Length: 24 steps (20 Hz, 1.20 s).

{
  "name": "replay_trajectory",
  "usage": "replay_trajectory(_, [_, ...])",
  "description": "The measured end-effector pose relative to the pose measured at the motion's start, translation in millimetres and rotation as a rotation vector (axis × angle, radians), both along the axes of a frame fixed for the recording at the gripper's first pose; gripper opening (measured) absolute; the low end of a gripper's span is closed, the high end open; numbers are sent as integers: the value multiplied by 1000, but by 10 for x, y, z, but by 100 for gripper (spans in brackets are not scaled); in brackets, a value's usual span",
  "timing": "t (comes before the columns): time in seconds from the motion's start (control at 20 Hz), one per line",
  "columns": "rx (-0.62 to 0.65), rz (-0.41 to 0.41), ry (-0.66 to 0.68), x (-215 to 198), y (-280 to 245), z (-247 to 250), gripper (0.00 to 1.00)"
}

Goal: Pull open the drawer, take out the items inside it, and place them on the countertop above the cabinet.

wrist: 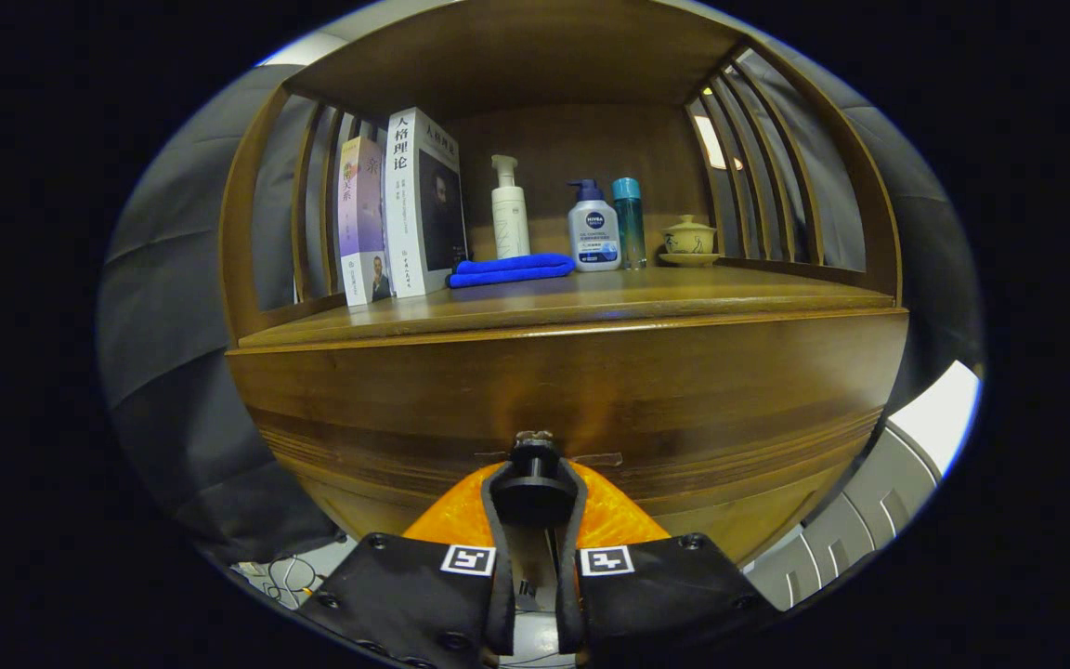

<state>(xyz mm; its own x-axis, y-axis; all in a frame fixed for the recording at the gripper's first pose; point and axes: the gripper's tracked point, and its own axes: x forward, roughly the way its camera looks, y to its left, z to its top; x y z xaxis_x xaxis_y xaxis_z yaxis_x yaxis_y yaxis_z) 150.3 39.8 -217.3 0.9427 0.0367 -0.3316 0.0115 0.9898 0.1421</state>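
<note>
A wooden cabinet's drawer front (pixel 572 390) stands right before me, its face flush with the cabinet frame. A dark round knob (pixel 533 474) sticks out from its middle. My gripper (pixel 533 483) is shut on this knob, one finger (pixel 496 520) pressing each side of it. Above the drawer runs the wooden countertop (pixel 684 293). What lies inside the drawer is hidden.
On the countertop stand two upright books (pixel 400 214), a folded blue cloth (pixel 512 269), a white pump bottle (pixel 509 209), a second pump bottle (pixel 593 228), a teal bottle (pixel 629 221) and a small lidded cup (pixel 688 240). Slatted side rails and a wooden top enclose the shelf.
</note>
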Motion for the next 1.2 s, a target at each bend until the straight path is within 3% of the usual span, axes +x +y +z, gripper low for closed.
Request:
replay_trajectory(0.45, [-46,6,-1,-522,18,19,19])
replay_trajectory(1.2, [1,38,7,-1284,125,-2,19])
